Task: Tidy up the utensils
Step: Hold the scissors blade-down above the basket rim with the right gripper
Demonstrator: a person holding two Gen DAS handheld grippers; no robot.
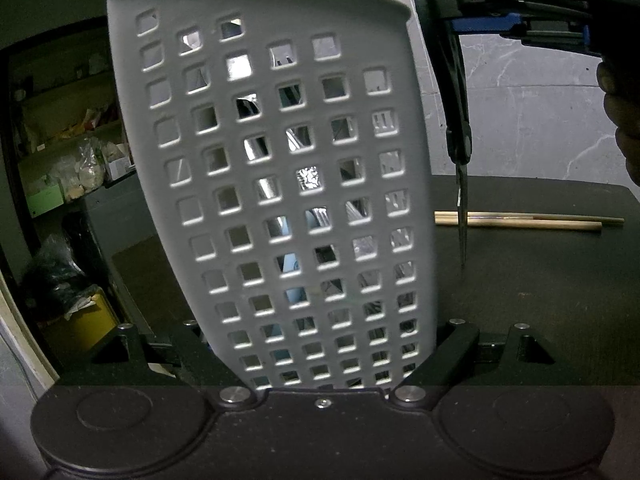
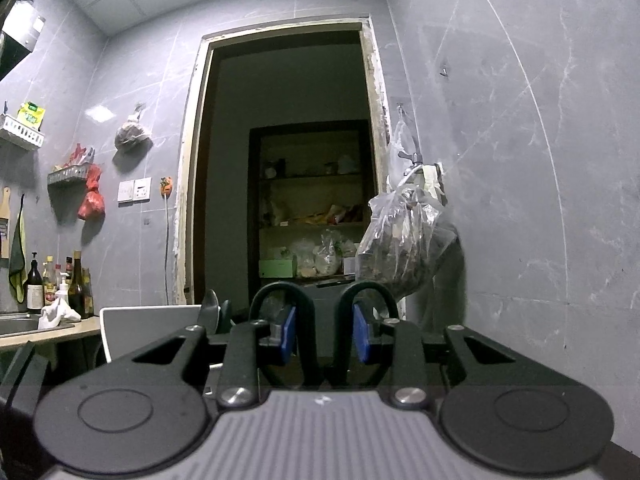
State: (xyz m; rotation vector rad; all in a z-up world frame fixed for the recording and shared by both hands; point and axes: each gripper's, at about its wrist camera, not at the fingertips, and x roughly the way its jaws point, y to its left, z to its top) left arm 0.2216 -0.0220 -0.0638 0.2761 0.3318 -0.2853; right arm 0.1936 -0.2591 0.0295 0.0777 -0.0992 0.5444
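Note:
A white perforated utensil holder [image 1: 276,184] fills the left wrist view, standing upright on the dark table [image 1: 540,300]. My left gripper [image 1: 320,332] is shut on its base, one finger on each side. Metal utensils show through its holes. To its right hang black-handled scissors [image 1: 456,132], blades pointing down above the table, beside the holder's rim. My right gripper [image 1: 500,24] is shut on their handles. In the right wrist view the two handle loops [image 2: 324,320] arch over the blue pads [image 2: 288,336] of the right gripper [image 2: 325,338]. The holder [image 2: 152,328] shows low on the left there.
A pair of wooden chopsticks [image 1: 520,220] lies on the table behind the scissors. A doorway with cluttered shelves [image 2: 308,220] is ahead, and a plastic bag [image 2: 400,240] hangs on the tiled wall. Bottles [image 2: 76,284] and a sink [image 2: 24,324] stand on a counter at the left.

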